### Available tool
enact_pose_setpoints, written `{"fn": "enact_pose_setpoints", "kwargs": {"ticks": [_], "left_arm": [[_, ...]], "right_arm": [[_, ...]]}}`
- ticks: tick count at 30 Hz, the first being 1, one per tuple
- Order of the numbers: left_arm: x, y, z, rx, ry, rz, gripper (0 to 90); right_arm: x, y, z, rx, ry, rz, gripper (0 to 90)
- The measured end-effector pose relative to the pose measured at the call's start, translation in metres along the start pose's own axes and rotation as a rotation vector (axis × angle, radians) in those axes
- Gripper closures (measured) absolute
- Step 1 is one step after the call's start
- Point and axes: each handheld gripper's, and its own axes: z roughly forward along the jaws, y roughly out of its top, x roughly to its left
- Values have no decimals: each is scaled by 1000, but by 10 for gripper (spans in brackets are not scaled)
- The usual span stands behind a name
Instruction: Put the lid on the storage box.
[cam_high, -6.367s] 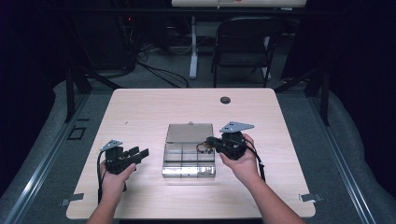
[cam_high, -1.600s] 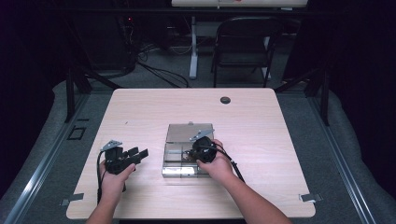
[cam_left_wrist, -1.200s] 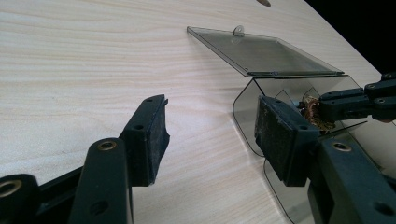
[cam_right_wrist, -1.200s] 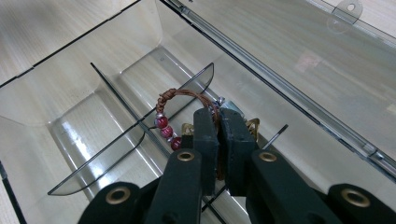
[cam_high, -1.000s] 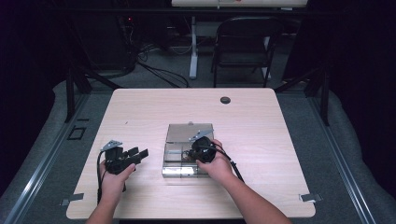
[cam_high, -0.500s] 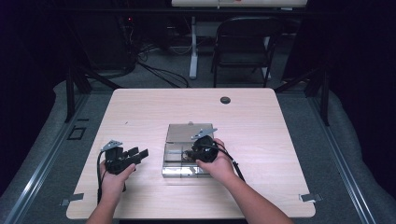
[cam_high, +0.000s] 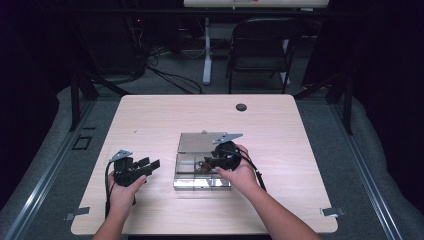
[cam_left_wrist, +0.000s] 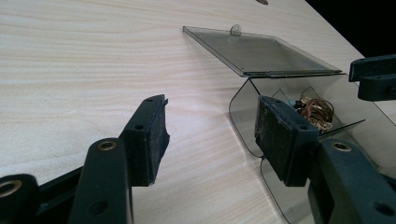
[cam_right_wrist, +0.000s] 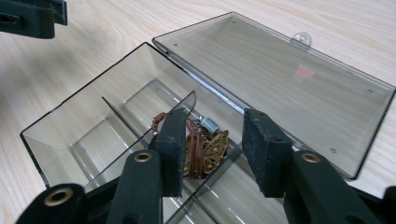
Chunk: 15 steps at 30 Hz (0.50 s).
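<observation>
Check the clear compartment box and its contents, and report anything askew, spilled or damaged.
Nothing stands out. The clear box sits flat with its lid fully open on the table, and the brass-coloured jewellery lies inside one compartment.

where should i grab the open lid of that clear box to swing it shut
Grip the lid at its far free edge, by the small round tab, coming from the side away from the box. It lies flat on the table, hinged along the box's rear wall, so that edge swings most easily; probably slide one jaw under it first.
</observation>
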Motion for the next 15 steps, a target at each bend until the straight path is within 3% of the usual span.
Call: {"fn": "enact_pose_setpoints", "kwargs": {"ticks": [4, 9, 15], "left_arm": [[-3, 4, 1, 1, -15, 15, 437], [-7, 9, 6, -6, -36, -1, 436], [-16, 17, 14, 12, -52, 25, 436]], "right_arm": [[-4, 0, -3, -6, -4, 20, 576], [-10, 1, -8, -2, -3, 43, 564], [-18, 1, -11, 4, -8, 75, 530]]}}
